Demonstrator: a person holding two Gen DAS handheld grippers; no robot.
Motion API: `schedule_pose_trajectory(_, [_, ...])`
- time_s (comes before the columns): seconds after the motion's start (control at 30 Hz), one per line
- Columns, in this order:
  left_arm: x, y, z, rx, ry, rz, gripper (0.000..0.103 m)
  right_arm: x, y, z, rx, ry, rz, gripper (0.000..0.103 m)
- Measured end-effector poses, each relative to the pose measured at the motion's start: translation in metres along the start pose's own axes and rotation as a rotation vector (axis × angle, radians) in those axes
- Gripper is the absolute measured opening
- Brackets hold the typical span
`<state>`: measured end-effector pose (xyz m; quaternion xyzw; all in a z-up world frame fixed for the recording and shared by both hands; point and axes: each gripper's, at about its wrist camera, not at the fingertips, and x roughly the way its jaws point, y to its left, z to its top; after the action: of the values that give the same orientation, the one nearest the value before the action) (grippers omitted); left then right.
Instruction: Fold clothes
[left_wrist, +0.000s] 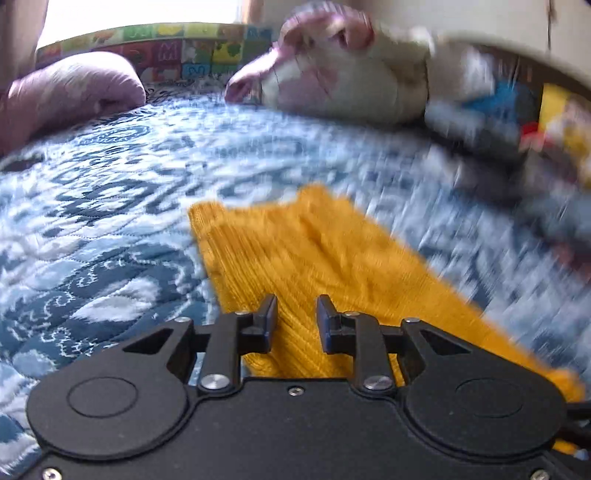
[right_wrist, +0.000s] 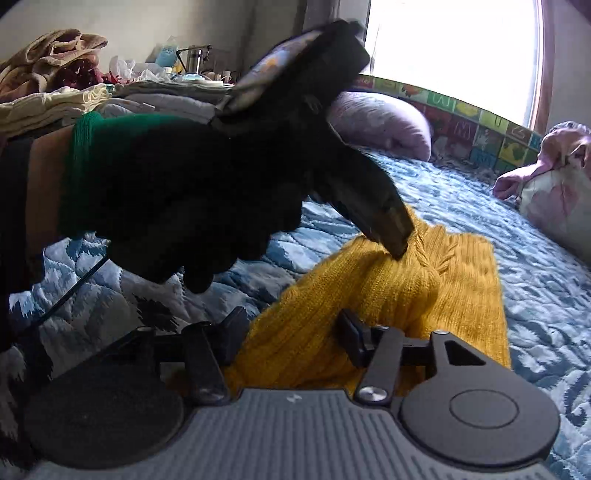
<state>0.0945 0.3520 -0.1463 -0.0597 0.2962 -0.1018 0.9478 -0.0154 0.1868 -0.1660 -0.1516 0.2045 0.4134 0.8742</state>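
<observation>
sweater: mustard knit sweater (right_wrist: 399, 295) lying partly folded on the bed (right_wrist: 535, 258), bunched into a hump in the middle

left hand-held gripper (left_wrist: 295, 317): jaws apart, tips low over the knit, not pinching anything that I can see

right hand-held gripper (right_wrist: 291, 332): wide open, sweater edge sitting between the fingers

gloved hand (right_wrist: 192, 192): holding the left tool, nose pressed on the fold

tip: pinch both layers at the edge, lift low, and flatten that hump before creasing

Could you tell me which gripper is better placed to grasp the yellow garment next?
Probably right: the right gripper is open, the mustard-yellow knitted garment bunched between its fingers.
</observation>
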Motion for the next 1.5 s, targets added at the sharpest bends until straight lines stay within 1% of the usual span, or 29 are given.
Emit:
schedule_pose_trajectory(0.07, [-0.008,0.015,0.005,-0.096,-0.022,-0.029,0.023,-0.010,-0.002,0.003,0.012,-0.033,-0.004,0.054])
schedule_pose_trajectory(0.1, [-0.009,0.022,0.006,-0.145,-0.030,-0.043,0.027,-0.015,-0.001,0.005,0.016,-0.048,-0.008,0.054])
schedule_pose_trajectory(0.13, [-0.007,0.028,0.006,-0.184,-0.033,-0.045,0.028,-0.019,0.001,0.005,0.017,-0.059,-0.017,0.055])
schedule_pose_trajectory(0.23, [0.005,0.034,0.006,-0.219,-0.012,-0.024,0.027,-0.020,0.003,0.006,0.003,-0.072,-0.041,0.055])
schedule_pose_trajectory(0.33, [0.019,0.039,0.006,-0.252,0.013,-0.052,0.027,-0.016,0.002,0.006,0.013,-0.071,-0.057,0.055])
schedule_pose_trajectory(0.37, [0.023,0.038,0.007,-0.250,0.018,-0.058,0.027,-0.014,0.001,0.005,0.020,-0.071,-0.060,0.055])
schedule_pose_trajectory(0.4, [0.026,0.036,0.007,-0.234,0.021,-0.055,0.023,-0.013,0.001,0.005,0.020,-0.071,-0.064,0.055])
schedule_pose_trajectory(0.43, [0.028,0.034,0.008,-0.207,0.019,-0.045,0.007,-0.012,0.001,0.005,0.015,-0.073,-0.067,0.056])
schedule_pose_trajectory(0.47, [0.028,0.032,0.008,-0.187,0.009,-0.039,0.006,-0.010,0.001,0.005,0.011,-0.074,-0.071,0.057])
schedule_pose_trajectory(0.53, [0.022,0.030,0.012,-0.172,-0.039,-0.044,0.005,-0.010,0.001,0.003,0.002,-0.063,-0.066,0.057])
schedule_pose_trajectory(0.6, [0.014,0.032,0.015,-0.184,-0.103,-0.079,0.005,-0.009,0.005,-0.002,-0.021,-0.042,-0.060,0.057])
schedule_pose_trajectory(0.63, [0.014,0.033,0.015,-0.180,-0.105,-0.074,0.005,-0.006,0.010,-0.005,-0.043,-0.023,-0.055,0.057])
schedule_pose_trajectory(0.7, [0.021,0.033,0.014,-0.162,-0.075,-0.039,0.005,-0.004,0.021,-0.011,-0.102,-0.006,-0.060,0.058])
schedule_pose_trajectory(0.77, [0.035,0.032,0.008,-0.139,-0.016,0.003,0.005,-0.001,0.029,-0.014,-0.141,0.005,-0.074,0.060])
schedule_pose_trajectory(0.87, [0.040,0.031,0.004,-0.121,0.008,0.002,0.005,-0.002,0.026,-0.007,-0.128,0.033,-0.054,0.060])
schedule_pose_trajectory(0.93, [0.029,0.030,0.010,-0.098,-0.008,0.019,0.007,-0.010,0.020,0.003,-0.098,0.023,-0.040,0.058])
schedule_pose_trajectory(0.97, [0.024,0.029,0.012,-0.086,-0.017,0.023,0.009,-0.014,0.017,0.008,-0.093,0.009,-0.047,0.058])
schedule_pose_trajectory(1.03, [0.016,0.025,0.016,-0.067,-0.029,0.017,0.009,-0.017,0.010,0.018,-0.098,-0.028,-0.070,0.061])
schedule_pose_trajectory(1.07, [0.014,0.022,0.016,-0.048,-0.029,0.003,0.009,-0.016,0.006,0.022,-0.100,-0.045,-0.076,0.066])
schedule_pose_trajectory(1.13, [0.011,0.013,0.013,0.010,-0.016,-0.048,0.009,-0.007,-0.004,0.026,-0.094,-0.051,-0.091,0.071])
schedule_pose_trajectory(1.17, [0.012,0.010,0.012,0.028,-0.003,-0.058,0.009,-0.003,-0.009,0.027,-0.087,-0.048,-0.096,0.071])
schedule_pose_trajectory(1.2, [0.017,0.009,0.010,0.035,0.016,-0.052,0.009,0.000,-0.013,0.027,-0.075,-0.045,-0.097,0.071])
schedule_pose_trajectory(1.23, [0.020,0.008,0.008,0.037,0.029,-0.049,0.009,0.007,-0.019,0.025,-0.042,-0.025,-0.083,0.072])
schedule_pose_trajectory(1.3, [0.028,0.010,0.002,0.029,0.043,-0.048,0.011,0.025,-0.032,0.018,0.055,0.046,-0.030,0.073])
schedule_pose_trajectory(1.37, [0.036,0.012,-0.003,0.022,0.056,-0.046,0.012,0.035,-0.039,0.009,0.118,0.076,0.008,0.074])
schedule_pose_trajectory(1.4, [0.038,0.012,-0.005,0.024,0.060,-0.041,0.016,0.038,-0.039,0.008,0.125,0.085,0.014,0.074])
schedule_pose_trajectory(1.5, [0.038,0.007,-0.006,0.048,0.057,-0.011,0.017,0.042,-0.034,0.010,0.107,0.119,0.014,0.075])
